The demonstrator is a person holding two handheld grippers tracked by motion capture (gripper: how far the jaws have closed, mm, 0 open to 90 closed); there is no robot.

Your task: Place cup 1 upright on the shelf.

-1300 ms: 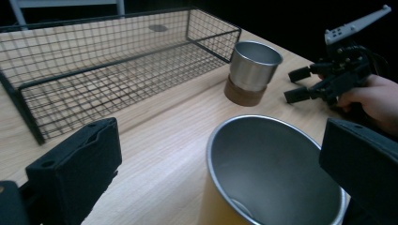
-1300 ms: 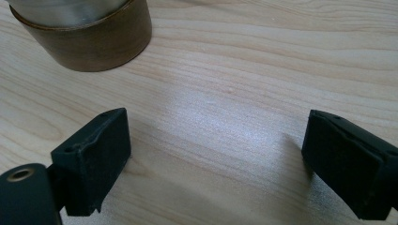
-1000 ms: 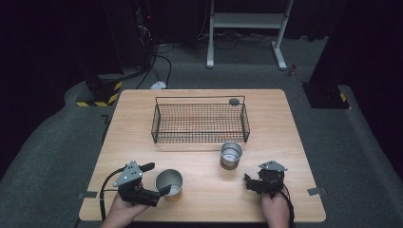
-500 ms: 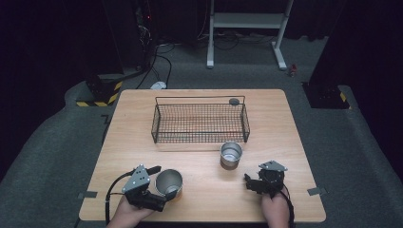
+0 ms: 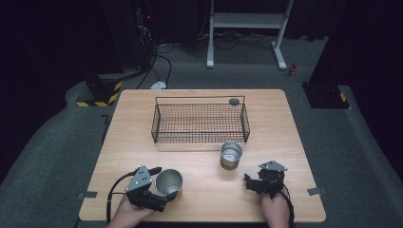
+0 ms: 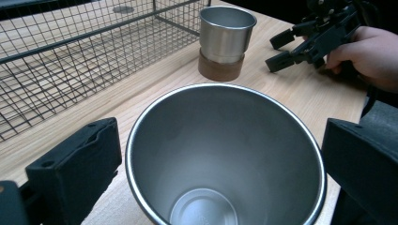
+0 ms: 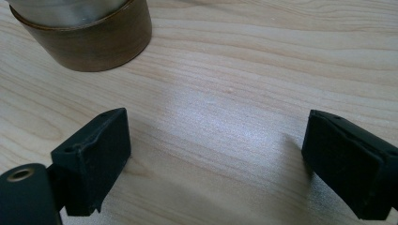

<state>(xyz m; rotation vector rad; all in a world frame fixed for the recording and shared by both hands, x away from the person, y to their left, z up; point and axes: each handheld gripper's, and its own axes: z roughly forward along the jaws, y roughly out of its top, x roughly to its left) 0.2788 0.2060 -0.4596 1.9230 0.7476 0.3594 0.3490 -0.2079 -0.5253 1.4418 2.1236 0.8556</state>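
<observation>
A large steel cup (image 5: 169, 183) stands upright near the table's front left, seen from above in the left gripper view (image 6: 211, 187). My left gripper (image 5: 160, 187) (image 6: 220, 140) is open, one jaw on each side of the cup's rim. A smaller steel cup (image 5: 231, 154) (image 6: 226, 40) on a brown wooden base (image 7: 89, 42) stands in front of the wire basket (image 5: 199, 121). My right gripper (image 5: 248, 182) (image 7: 216, 159) is open low over bare wood, just right of that cup, with nothing between its jaws.
The black wire basket (image 6: 70, 56) sits at mid table with nothing in its mesh floor. A small dark round piece (image 5: 234, 101) lies at its far right corner. The person's hand (image 6: 366, 56) holds the right gripper (image 6: 300, 44). Bare wood lies left of the basket.
My left gripper has slid right and turned, so its open jaws now stand around the large cup. The cup, the smaller cup and the right gripper have stayed put.
</observation>
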